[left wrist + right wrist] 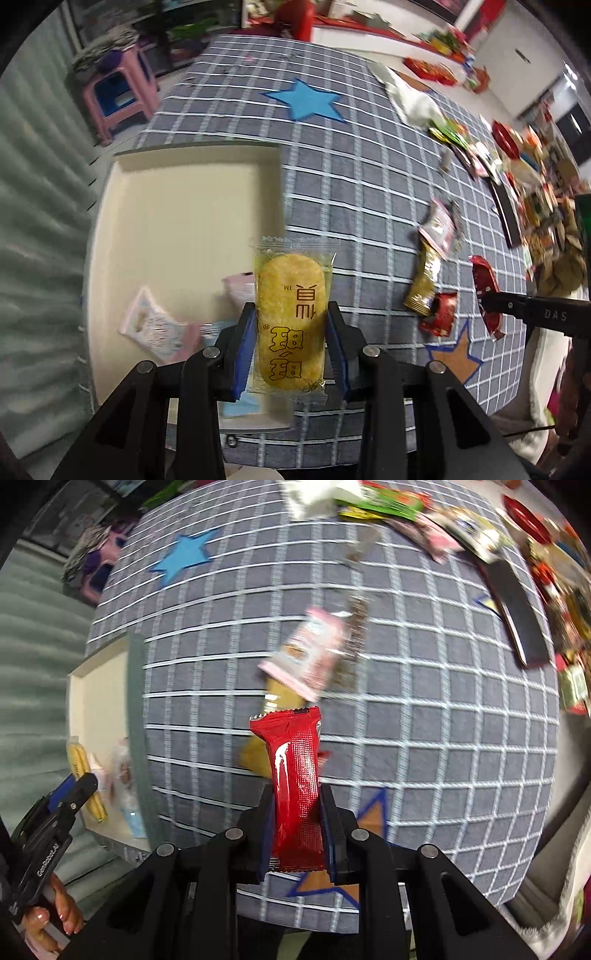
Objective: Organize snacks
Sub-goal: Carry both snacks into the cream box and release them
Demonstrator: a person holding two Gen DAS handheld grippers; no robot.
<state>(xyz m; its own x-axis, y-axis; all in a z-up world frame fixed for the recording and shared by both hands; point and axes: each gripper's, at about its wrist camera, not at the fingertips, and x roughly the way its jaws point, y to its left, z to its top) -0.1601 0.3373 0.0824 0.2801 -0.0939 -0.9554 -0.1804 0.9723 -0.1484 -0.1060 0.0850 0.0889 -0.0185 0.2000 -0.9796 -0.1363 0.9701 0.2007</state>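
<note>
left tool (290,332) tight around yellow rice cracker (290,317), right tool (297,812) tight around red bar (295,775)

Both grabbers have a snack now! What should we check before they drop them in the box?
1. Left gripper shut on the yellow rice cracker in clear wrap: ok.
2. Right gripper shut on the red foil snack bar: ok.
3. Cracker above the cream open box: ok, near its right wall.
4. Red bar above the box: not ok, it hangs over the grey checked tablecloth.
5. Free floor in the box: ok.
6. Grippers clear of each other: ok.
</note>
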